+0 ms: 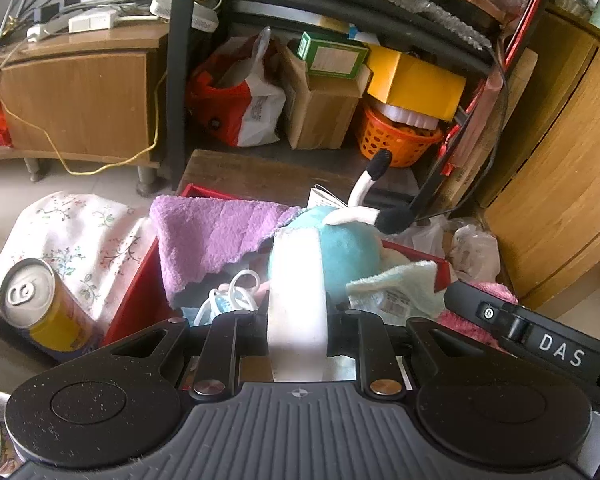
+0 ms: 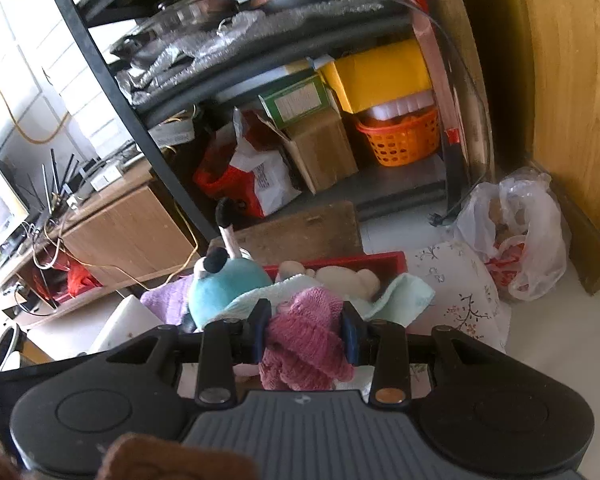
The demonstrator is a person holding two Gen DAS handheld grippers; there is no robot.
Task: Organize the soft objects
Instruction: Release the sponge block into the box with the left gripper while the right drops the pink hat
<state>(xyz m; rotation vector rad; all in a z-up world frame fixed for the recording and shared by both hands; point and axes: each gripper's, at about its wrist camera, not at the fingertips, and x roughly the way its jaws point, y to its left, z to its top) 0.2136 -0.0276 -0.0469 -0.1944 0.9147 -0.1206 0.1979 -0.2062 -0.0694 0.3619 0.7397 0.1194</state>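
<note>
Two soft items in hand, both near the red bin (image 1: 140, 300).

Left wrist view: left gripper (image 1: 296, 320) with fingers clamped on a white foam block (image 1: 294, 280), above the bin's teal plush (image 1: 352, 248) and purple towel (image 1: 212, 232). Best lowered into the free gap before letting go.

Right wrist view: right gripper (image 2: 306, 334) with fingers pinched on pink knitted cloth (image 2: 306, 344), just short of the bin; worth carrying past the rim so the hanging end does not snag.

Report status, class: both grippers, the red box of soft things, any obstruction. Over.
Left gripper shut on white foam block. Right gripper shut on pink knitted cloth. Red box crowded; teal plush ball in the way.
</note>
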